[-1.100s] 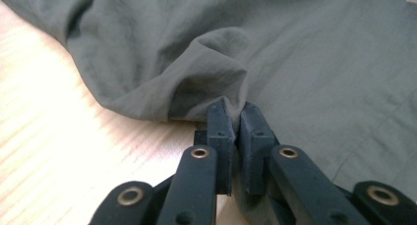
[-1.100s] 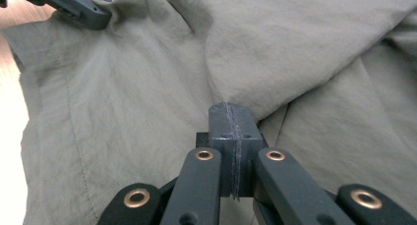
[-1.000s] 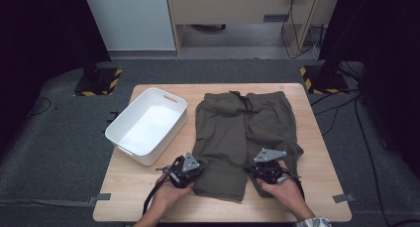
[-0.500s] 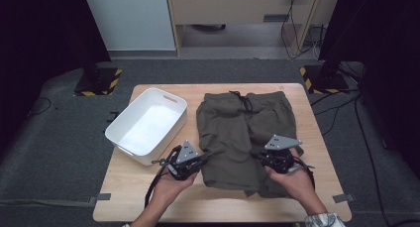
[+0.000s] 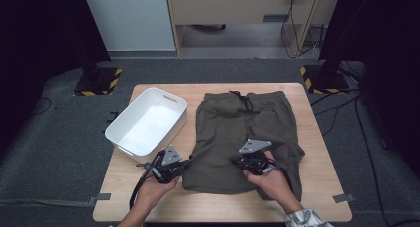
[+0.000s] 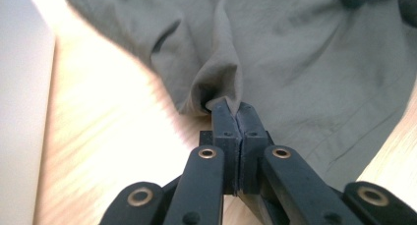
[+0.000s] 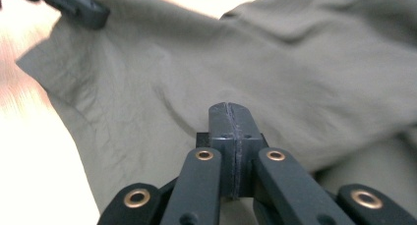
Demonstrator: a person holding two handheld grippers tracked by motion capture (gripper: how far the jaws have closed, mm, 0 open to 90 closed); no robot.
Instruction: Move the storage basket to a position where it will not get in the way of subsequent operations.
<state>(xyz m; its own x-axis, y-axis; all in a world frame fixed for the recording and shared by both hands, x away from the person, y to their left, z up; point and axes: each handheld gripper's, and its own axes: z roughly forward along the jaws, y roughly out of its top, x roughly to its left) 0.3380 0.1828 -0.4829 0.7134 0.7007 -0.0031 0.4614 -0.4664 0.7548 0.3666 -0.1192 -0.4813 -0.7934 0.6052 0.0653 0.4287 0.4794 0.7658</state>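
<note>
Shorts [image 5: 237,133] lie lengthwise, waistband far, hem pinched by both closed tools [image 5: 185,163] [image 5: 236,161].

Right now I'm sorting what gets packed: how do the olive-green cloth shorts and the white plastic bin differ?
The olive-green cloth shorts are soft and creased; the white plastic bin is rigid and smooth-walled. The shorts lie flat with their near hem pinched by the left gripper and right gripper; the bin stands apart from both, holding nothing. The shorts are dark, the bin bright. Both rest on the wooden table.

Wooden table [image 5: 148,197] on grey carpet [image 5: 59,152], dark surroundings
</note>
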